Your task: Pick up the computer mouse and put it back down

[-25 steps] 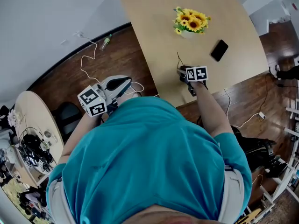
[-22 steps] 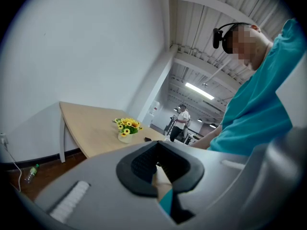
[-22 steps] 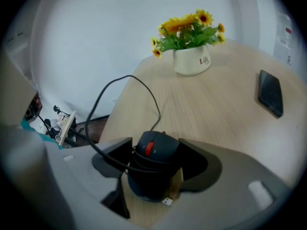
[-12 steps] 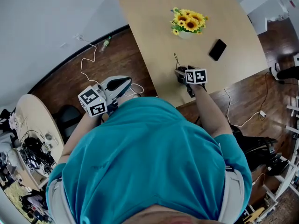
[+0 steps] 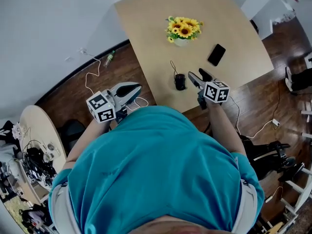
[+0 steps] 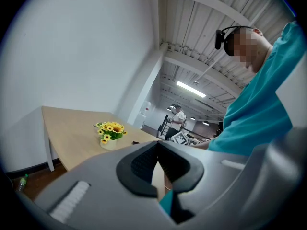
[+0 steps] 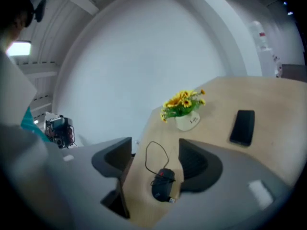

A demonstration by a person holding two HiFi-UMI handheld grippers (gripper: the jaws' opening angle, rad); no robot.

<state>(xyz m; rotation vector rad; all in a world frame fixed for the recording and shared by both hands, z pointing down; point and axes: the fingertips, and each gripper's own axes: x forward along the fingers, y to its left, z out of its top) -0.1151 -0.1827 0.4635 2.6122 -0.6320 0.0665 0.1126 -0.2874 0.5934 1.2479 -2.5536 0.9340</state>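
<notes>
Since 1 second ago the right gripper (image 5: 197, 74) has lifted off the computer mouse (image 5: 180, 81), which now lies uncovered on the table (image 5: 146, 28) near its front edge, its cable looped toward the flowers (image 5: 183, 30), with a phone (image 5: 216, 54) off to the right. Its 2 jaws stand apart with nothing between them, having just been closing a little. The left gripper (image 5: 134, 88) hangs beside the table over the floor, jaws together and empty.

A lab-like office workspace: a pale desk (image 5: 146, 23) on wood floor (image 5: 66, 99), trailing cables (image 5: 90, 69), a round table (image 5: 34, 121) heaped with electronics (image 5: 31, 162) — bare ceiling beams (image 6: 201, 63), strip lights (image 6: 190, 89).
</notes>
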